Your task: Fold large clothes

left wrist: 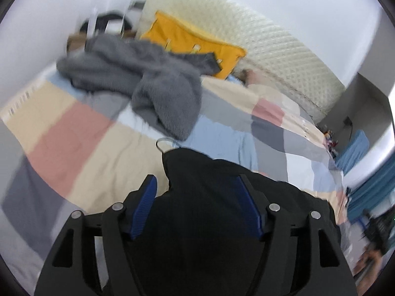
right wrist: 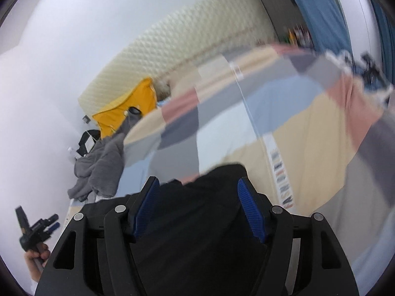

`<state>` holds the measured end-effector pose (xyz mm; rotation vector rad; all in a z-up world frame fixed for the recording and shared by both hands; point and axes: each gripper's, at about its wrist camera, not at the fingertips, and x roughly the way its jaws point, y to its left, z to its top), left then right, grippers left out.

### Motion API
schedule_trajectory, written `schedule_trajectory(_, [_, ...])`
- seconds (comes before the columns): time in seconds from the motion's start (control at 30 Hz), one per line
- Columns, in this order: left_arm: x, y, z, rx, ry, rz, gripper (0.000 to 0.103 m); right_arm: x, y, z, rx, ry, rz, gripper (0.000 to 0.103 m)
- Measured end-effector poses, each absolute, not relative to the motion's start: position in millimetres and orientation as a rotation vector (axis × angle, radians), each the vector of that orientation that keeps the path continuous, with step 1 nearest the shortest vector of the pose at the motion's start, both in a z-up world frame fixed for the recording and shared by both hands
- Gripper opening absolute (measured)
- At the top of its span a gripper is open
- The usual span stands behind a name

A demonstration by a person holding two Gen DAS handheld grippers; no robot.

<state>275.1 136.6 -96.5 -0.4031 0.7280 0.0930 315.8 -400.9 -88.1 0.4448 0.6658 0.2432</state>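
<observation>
Both claws are seen with blue-padded jaws spread and nothing clamped, the left claw [left wrist: 196, 204] and right claw [right wrist: 198, 206] poised over a dark black garment [left wrist: 212, 197] laid flat on the pastel patchwork bed cover [left wrist: 81, 133], apparently ready for folding. Beyond, a fluffy grey garment [left wrist: 148, 81] is left heaped near an orange cushion [left wrist: 187, 39], seemingly awaiting its turn.

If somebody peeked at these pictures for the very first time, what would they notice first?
Probably the black garment lying close in front, between the open fingers of the left gripper and the right gripper. Next, the bright yellow cushion against the cream headboard, and the fluffy grey garment heaped on the colourful patchwork bedspread.
</observation>
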Motion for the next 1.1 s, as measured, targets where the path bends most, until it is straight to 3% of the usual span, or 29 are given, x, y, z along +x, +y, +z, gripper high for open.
schedule_trajectory(0.17, [231.4, 115.2, -33.7, -0.318, 0.670, 0.055, 0.067, 270.7, -392.0, -15.2, 0.389, 0.551, 0.266, 0.065])
schedule_trajectory(0.33, [180.8, 95.4, 36.5, -0.300, 0.567, -0.022, 0.069, 208.1, -369.2, 65.1, 0.313, 0.411, 0.306, 0.077])
schedule_trajectory(0.57, [118.0, 62.5, 96.1, -0.209, 0.463, -0.092, 0.069, 116.3, -340.8, 140.7, 0.214, 0.229, 0.346, 0.081])
schedule_trajectory(0.77, [72.6, 47.7, 111.4, -0.183, 0.410, -0.151, 0.071, 54.0, -320.0, 160.8, 0.153, 0.136, 0.380, 0.081])
schedule_trajectory(1.1, [0.8, 13.1, 112.3, -0.097, 0.342, -0.250, 0.071, -23.5, -294.3, 142.5, 0.084, 0.058, 0.408, 0.081])
